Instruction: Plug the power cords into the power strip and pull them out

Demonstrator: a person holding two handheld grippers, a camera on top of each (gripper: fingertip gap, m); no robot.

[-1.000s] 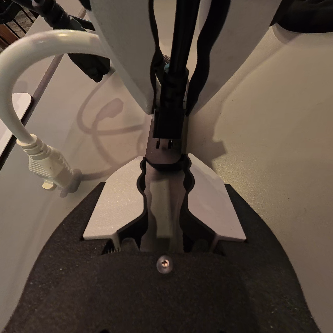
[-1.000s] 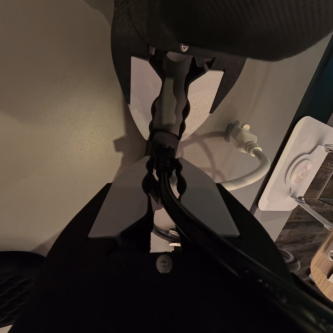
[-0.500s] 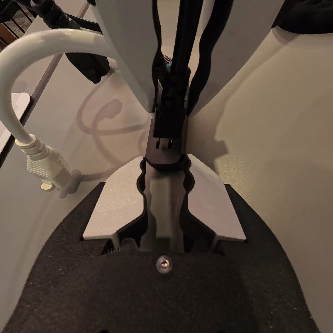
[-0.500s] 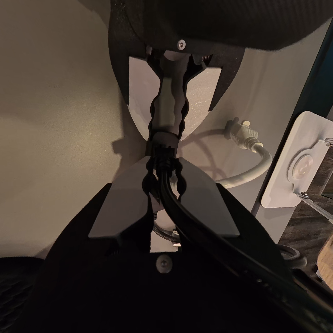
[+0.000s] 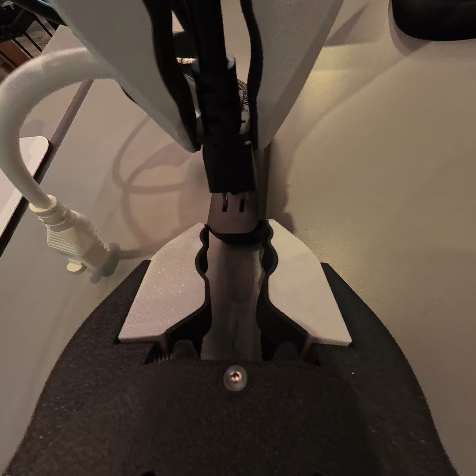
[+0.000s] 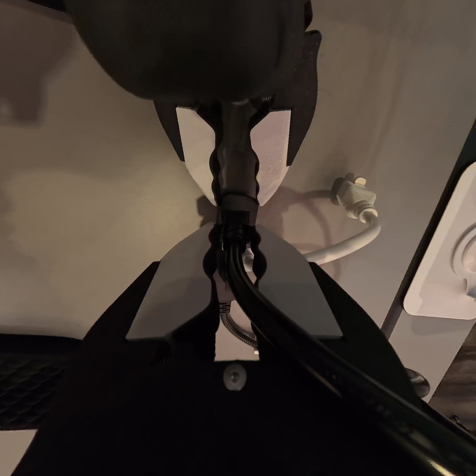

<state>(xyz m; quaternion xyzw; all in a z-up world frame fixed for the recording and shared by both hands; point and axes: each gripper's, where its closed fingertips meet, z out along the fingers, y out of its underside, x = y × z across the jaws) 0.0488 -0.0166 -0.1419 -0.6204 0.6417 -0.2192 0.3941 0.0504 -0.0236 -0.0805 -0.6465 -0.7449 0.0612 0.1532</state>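
My left gripper (image 5: 235, 228) is shut on a narrow grey power strip (image 5: 233, 215) and holds it over the pale table. My right gripper (image 6: 235, 229) is shut on a black plug (image 6: 234, 224), whose black cord (image 6: 260, 288) trails back over it. In the left wrist view the black plug (image 5: 229, 167) meets the strip's end. Its prongs sit at two dark slots, with a small gap showing. The right gripper (image 5: 226, 148) comes in from the top. In the right wrist view the left gripper (image 6: 238, 203) faces mine, the strip (image 6: 235, 167) between its fingers.
A loose white plug (image 5: 74, 244) on a curved white cord lies on the table; it also shows in the right wrist view (image 6: 353, 195). A white mount plate (image 6: 438, 244) sits past the table's edge. A braided cable (image 6: 231, 327) lies under my right gripper. A black mesh object (image 6: 25, 373) is nearby. The gap from one gripper's tips to the other's is roughly 6 cm.
Both grippers keep their holds. The two grippers have tilted and drawn closer to each other's cameras. The strip's two slots show more plainly under the plug's end.
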